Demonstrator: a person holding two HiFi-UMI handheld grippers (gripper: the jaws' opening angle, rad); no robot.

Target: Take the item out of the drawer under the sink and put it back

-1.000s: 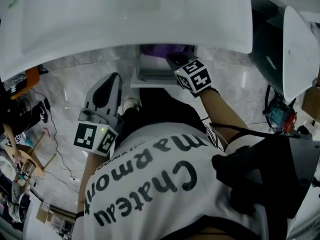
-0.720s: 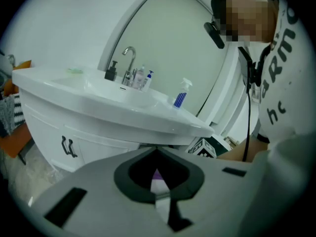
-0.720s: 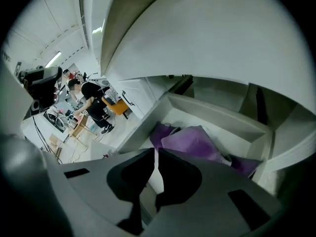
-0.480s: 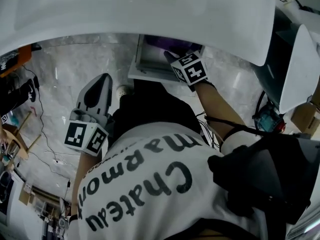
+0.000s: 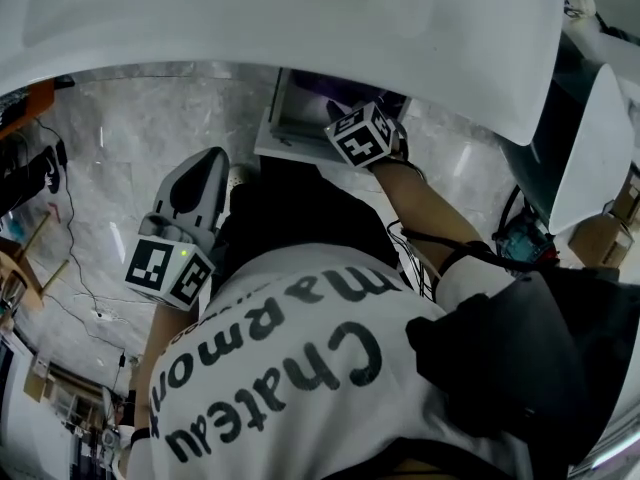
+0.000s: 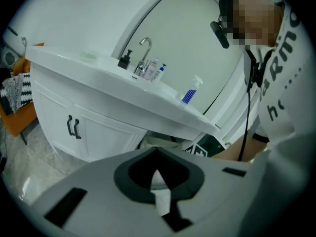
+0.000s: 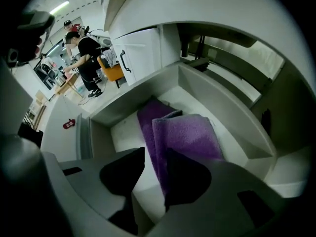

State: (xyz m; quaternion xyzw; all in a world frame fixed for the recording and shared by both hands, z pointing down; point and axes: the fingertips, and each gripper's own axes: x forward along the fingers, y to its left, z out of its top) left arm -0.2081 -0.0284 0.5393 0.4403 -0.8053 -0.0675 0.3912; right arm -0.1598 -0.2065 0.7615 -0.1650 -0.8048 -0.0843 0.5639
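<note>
A folded purple towel (image 7: 182,132) lies in the open white drawer (image 7: 222,112) under the sink (image 5: 300,18). My right gripper (image 7: 154,154) reaches over the drawer's front. Its jaws are opening, and the towel's near edge runs between them beside the right jaw, with no pad pressing on it. In the head view the right gripper (image 5: 345,118) is at the drawer (image 5: 285,128), its tips partly under the sink's rim, and a strip of towel (image 5: 330,86) shows. My left gripper (image 5: 200,163) hangs shut over the marble floor, left of the drawer, with nothing in it (image 6: 157,152).
The white sink cabinet with dark door handles (image 6: 74,127) stands left of the drawer. A faucet (image 6: 144,53) and a blue spray bottle (image 6: 190,92) stand on the sink top. A white fixture (image 5: 590,148) is close on the right. People stand far off (image 7: 86,53).
The right gripper has shifted a little left and deeper over the drawer. The head view has moved closer under the sink. The left gripper has stayed beside my left knee.
</note>
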